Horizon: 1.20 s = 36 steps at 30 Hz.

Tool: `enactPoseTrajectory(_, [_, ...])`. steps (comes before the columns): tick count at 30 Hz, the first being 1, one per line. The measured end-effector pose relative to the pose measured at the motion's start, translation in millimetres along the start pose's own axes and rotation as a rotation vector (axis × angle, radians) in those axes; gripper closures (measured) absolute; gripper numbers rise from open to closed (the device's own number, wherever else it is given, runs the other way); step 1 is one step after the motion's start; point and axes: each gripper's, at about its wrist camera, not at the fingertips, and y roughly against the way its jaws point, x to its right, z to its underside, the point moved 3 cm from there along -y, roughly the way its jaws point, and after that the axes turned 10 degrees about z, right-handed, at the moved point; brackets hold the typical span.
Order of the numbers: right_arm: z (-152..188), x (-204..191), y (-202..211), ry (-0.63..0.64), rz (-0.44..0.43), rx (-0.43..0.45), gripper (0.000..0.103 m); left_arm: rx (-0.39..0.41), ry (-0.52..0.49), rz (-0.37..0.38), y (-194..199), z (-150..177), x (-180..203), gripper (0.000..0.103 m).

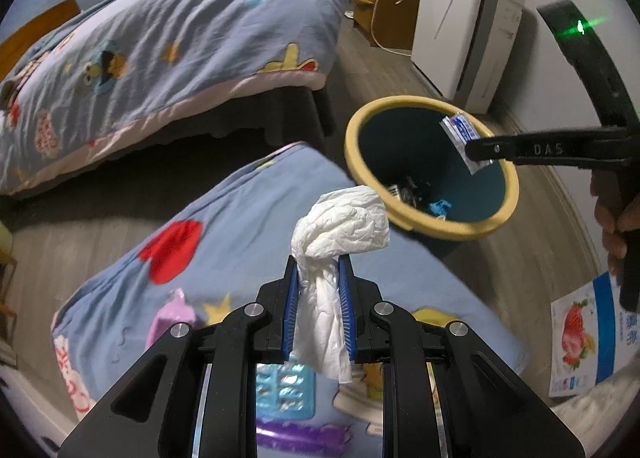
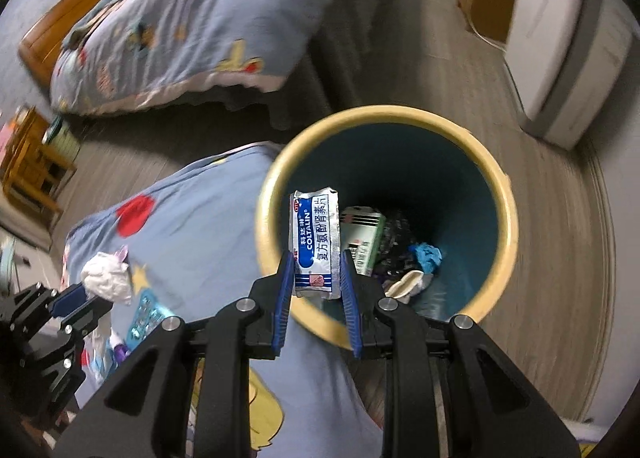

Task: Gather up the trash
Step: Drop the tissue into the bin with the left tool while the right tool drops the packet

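My left gripper (image 1: pixel 319 262) is shut on a crumpled white tissue (image 1: pixel 344 221), held above the blue patterned cloth, short of the bin. The round trash bin (image 1: pixel 432 232), yellow-rimmed with a dark teal inside, stands on the floor ahead to the right with some trash at its bottom. My right gripper (image 2: pixel 315 258) is shut on a blue-and-white medicine sachet (image 2: pixel 316 236) and hangs over the bin's near rim (image 2: pixel 276 177). In the left wrist view the right gripper (image 1: pixel 474 151) reaches in from the right with the sachet (image 1: pixel 464 131) over the bin's mouth. The right wrist view shows the left gripper (image 2: pixel 94 290) with the tissue (image 2: pixel 106 276) at the lower left.
A blue cartoon-print cover (image 1: pixel 224 217) lies below both grippers, with a blue blister pack (image 1: pixel 284 390), a purple item (image 1: pixel 296 436) and other bits on it. A bed (image 1: pixel 160 49) stands behind. A white appliance (image 1: pixel 464 37) and a wooden cabinet (image 1: pixel 384 5) line the wall. A printed packet (image 1: pixel 588 338) lies at the right.
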Motion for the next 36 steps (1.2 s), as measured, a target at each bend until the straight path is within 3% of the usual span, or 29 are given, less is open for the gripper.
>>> enactPoseTrajectory(11, [5.0,80.0,-19.0,-0.270,0.083,0.021,0.080,-0.015,0.002,0.015,-35.1,-39.5,18.1,0.083])
enactPoseTrajectory(20, [11.2,92.6,-35.2,-0.336,0.050,-0.020,0.080,-0.018,-0.039,0.050,-60.5,-76.4,49.2,0.083])
enactPoseTrajectory(28, [8.6,92.7,-38.4,-0.317,0.037,0.003,0.080,-0.009,-0.029,0.078,-81.9,-104.8,59.2,0.083])
enactPoseTrajectory(32, [5.2,91.2,-38.1,-0.304,0.032,0.018,0.078,0.022,0.003,0.102,-84.0,-119.4,56.4,0.072])
enactPoseTrajectory(33, [4.2,90.8,-39.0,-0.304,0.030,0.017,0.076,0.028,0.012,0.110,-84.1,-121.4,56.5,0.065])
enactPoseTrajectory(35, [3.2,90.3,-39.6,-0.305,0.027,0.015,0.059,0.039,0.019,0.118,-84.3,-123.9,58.1,0.056])
enactPoseTrajectory(36, [2.4,90.1,-40.0,-0.304,0.026,0.014,0.056,0.043,0.015,0.117,-84.8,-124.7,59.3,0.054])
